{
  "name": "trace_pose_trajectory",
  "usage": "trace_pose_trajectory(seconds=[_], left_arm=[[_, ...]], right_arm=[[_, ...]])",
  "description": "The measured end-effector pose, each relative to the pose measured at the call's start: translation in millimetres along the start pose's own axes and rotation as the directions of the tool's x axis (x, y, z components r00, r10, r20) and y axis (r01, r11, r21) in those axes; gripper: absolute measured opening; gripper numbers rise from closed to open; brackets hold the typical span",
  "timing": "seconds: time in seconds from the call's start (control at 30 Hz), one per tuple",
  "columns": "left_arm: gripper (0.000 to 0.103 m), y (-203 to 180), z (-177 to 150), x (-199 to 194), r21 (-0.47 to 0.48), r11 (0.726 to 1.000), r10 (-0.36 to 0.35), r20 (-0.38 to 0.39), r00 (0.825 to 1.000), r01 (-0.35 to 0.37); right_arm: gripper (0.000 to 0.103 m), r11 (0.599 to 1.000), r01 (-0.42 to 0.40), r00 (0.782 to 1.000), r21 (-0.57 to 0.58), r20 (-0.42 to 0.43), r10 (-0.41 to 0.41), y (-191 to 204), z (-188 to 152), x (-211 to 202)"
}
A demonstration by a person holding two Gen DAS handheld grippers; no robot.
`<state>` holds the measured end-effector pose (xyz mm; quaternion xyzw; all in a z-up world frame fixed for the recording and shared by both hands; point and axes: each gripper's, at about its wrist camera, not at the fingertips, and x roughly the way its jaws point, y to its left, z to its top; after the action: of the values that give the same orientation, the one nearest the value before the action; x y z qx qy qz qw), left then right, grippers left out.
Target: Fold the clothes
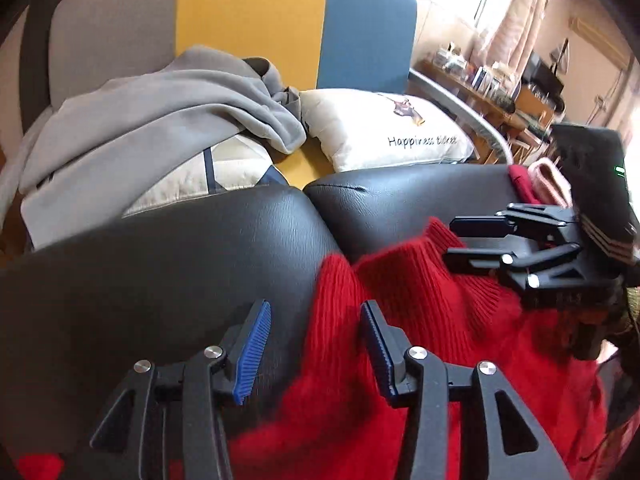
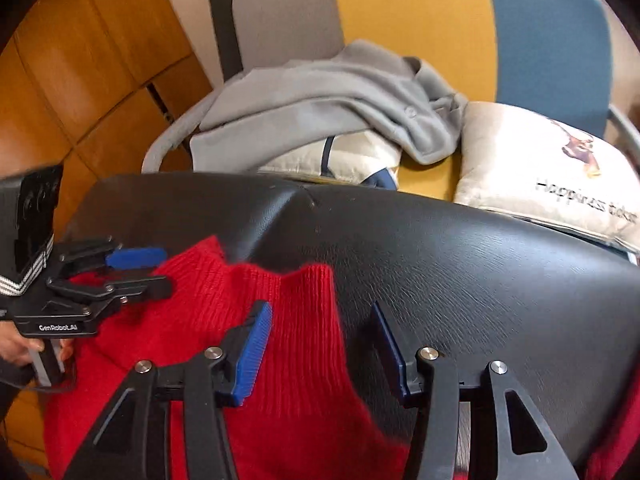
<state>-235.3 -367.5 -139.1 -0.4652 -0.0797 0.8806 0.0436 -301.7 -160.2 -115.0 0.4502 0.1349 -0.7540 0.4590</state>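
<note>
A red knit sweater (image 1: 420,300) lies spread on a black leather seat (image 1: 160,260), its ribbed edge toward the seat's middle. My left gripper (image 1: 316,308) hovers over the sweater's left edge with its blue pads wide apart; red knit shows between them, untouched by either pad. In the right wrist view the same sweater (image 2: 296,360) fills the lower left. My right gripper (image 2: 320,308) stands open over its right edge, the cloth under the left pad and bare seat (image 2: 480,260) under the right one. Each gripper shows in the other's view: right (image 1: 450,240), left (image 2: 166,268).
Behind the seat a grey garment (image 1: 160,108) is heaped on cushions, beside a white pillow (image 1: 380,128) with lettering. A pink cloth (image 1: 548,180) lies at the seat's far right. A wooden cabinet (image 2: 80,60) stands to the left, a cluttered shelf (image 1: 500,80) to the right.
</note>
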Motion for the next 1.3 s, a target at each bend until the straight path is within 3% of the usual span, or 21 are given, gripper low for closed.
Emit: trace_pose_trajectory(seconds=[0.07, 0.1, 0.13, 0.17, 0.3, 0.43, 0.57, 0.8, 1.07, 1.2, 1.3], left_arm=[[0.048, -3.9, 4.9, 4.1, -0.012, 1.0, 0.003, 0.0, 1.0, -0.003], [0.044, -7.6, 5.0, 4.4, 0.003, 1.0, 0.008, -0.005, 1.0, -0.008], [0.019, -12.8, 5.1, 4.0, 0.03, 0.999, 0.013, -0.01, 1.0, -0.012], [0.009, -15.7, 5.2, 2.4, 0.028, 1.0, -0.005, -0.019, 1.0, 0.005], [0.006, -21.8, 5.0, -20.1, 0.009, 0.999, -0.052, 0.036, 0.998, 0.052], [0.006, -24.5, -0.1, -59.2, -0.015, 0.995, -0.095, 0.13, 0.987, 0.098], [0.006, -30.4, -16.7, -87.7, -0.018, 0.993, -0.116, 0.176, 0.978, 0.12], [0.006, -43.3, -79.4, -105.7, -0.02, 0.992, -0.121, 0.171, 0.978, 0.126], [0.008, -35.7, -146.6, -100.1, -0.094, 0.984, -0.144, 0.072, 0.987, 0.151], [0.014, -35.8, -138.0, -117.1, -0.122, 0.983, -0.123, 0.125, 0.985, 0.138], [0.018, -48.2, -112.7, -121.3, -0.118, 0.98, -0.136, 0.178, 0.975, 0.158]], right_arm=[[0.052, 0.998, 0.028, 1.0, -0.053, -0.01, -0.029, 5.6, 2.1, 4.5], [0.044, 0.996, 0.042, 0.999, -0.08, -0.015, -0.044, 9.6, 2.6, 5.5], [0.021, 0.994, 0.041, 0.999, -0.1, -0.018, -0.043, 12.8, 3.2, 6.3], [0.012, 0.992, 0.043, 0.999, -0.122, -0.023, -0.046, 17.4, 3.7, 6.6], [0.012, 0.987, 0.064, 0.998, -0.15, -0.007, -0.066, 26.5, 5.6, 1.9], [0.012, 0.994, 0.031, 0.998, -0.109, 0.065, -0.024, 26.1, 3.9, -28.5], [0.012, 0.992, -0.002, 0.994, -0.126, 0.108, 0.016, 39.5, -5.8, -61.3], [0.012, 0.992, -0.04, 0.991, -0.119, 0.122, 0.054, 63.4, -71.4, -90.3], [0.013, 0.996, -0.002, 0.998, -0.085, 0.067, 0.007, 56.3, -138.1, -92.7], [0.013, 0.998, 0.005, 0.998, -0.063, 0.062, -0.001, 50.1, -146.5, -109.4], [0.013, 0.998, -0.016, 0.993, -0.061, 0.116, 0.023, 59.4, -126.4, -118.3]])
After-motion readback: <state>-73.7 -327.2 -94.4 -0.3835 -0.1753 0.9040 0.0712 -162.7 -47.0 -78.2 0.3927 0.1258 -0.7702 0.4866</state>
